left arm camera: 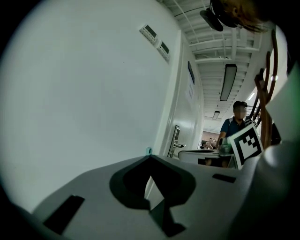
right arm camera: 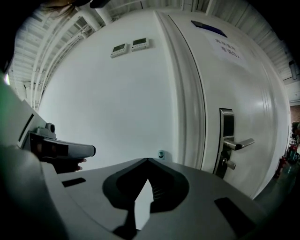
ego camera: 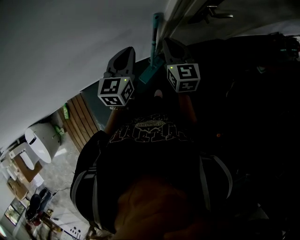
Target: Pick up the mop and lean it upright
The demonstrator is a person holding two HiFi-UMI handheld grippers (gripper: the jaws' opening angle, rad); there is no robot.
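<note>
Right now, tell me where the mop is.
In the head view, the teal mop rests against the white wall, between the left gripper and the right gripper, just left of the door frame.

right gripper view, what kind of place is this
Likely a corridor in an office or workplace: a white door with a metal lever handle, and two control panels on the white wall.
</note>
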